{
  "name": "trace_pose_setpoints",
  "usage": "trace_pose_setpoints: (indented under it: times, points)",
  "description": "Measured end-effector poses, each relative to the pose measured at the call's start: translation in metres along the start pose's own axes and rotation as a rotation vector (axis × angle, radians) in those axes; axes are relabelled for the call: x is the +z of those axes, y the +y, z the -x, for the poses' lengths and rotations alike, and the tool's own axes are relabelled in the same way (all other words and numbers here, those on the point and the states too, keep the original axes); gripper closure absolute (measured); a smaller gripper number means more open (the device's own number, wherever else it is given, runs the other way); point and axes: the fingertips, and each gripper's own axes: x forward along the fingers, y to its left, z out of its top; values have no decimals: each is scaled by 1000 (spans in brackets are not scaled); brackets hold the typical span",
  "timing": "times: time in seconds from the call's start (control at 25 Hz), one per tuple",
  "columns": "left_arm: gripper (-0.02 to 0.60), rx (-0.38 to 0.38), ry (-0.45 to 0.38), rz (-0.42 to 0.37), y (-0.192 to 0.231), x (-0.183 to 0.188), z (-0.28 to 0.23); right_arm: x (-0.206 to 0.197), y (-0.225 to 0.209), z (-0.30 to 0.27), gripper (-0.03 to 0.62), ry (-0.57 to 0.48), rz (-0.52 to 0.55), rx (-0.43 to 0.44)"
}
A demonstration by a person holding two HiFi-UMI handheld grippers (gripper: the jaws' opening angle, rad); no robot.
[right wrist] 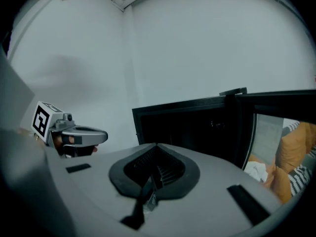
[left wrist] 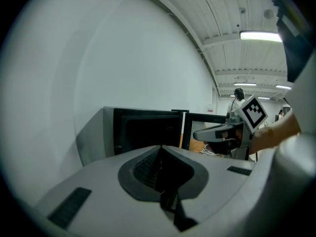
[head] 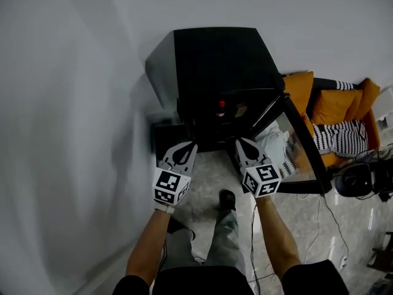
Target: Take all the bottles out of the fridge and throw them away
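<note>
A small black fridge point(head: 218, 66) stands against the white wall with its glass door point(head: 298, 146) swung open to the right. Inside its dark interior a bottle with a red cap point(head: 220, 109) shows; the rest of the inside is too dark to read. My left gripper point(head: 187, 147) is shut and empty, held just in front of the fridge's lower left. To its right my right gripper point(head: 242, 145) is also shut and empty, level with it. In the left gripper view the fridge point(left wrist: 143, 130) lies straight ahead; the right gripper view shows its opening point(right wrist: 192, 127).
An orange sofa with striped cushions point(head: 338, 118) stands right of the fridge. A white crumpled thing point(head: 274, 145) lies behind the glass door. Cables and a black device point(head: 359, 177) lie on the floor at right. The person's shoe point(head: 226, 198) is below the grippers.
</note>
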Motion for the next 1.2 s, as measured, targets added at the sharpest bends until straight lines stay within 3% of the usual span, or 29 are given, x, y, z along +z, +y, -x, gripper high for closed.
trace_pose_setpoints:
  times: [0.44,0.68,0.92,1.08,1.2]
  points:
    - [581,-71,-48,-55,-1,-78,-59,-76,-47,-71,585,-84,29,-3]
    - [581,-85,-55,-44,6,-126,-84,-117,-56,-107,585,-110,65,-20]
    - [581,-93,-57,-31,9,-147,-96,-136,-68,-139,576,-108,80,-35]
    - [581,-70,-64,0,17,-155,-100,-139,-85,-174,375,-66,79,-59]
    - [581,-50,-72,25,22,-154,-105,-142,-99,-202,305,-21,74,-78]
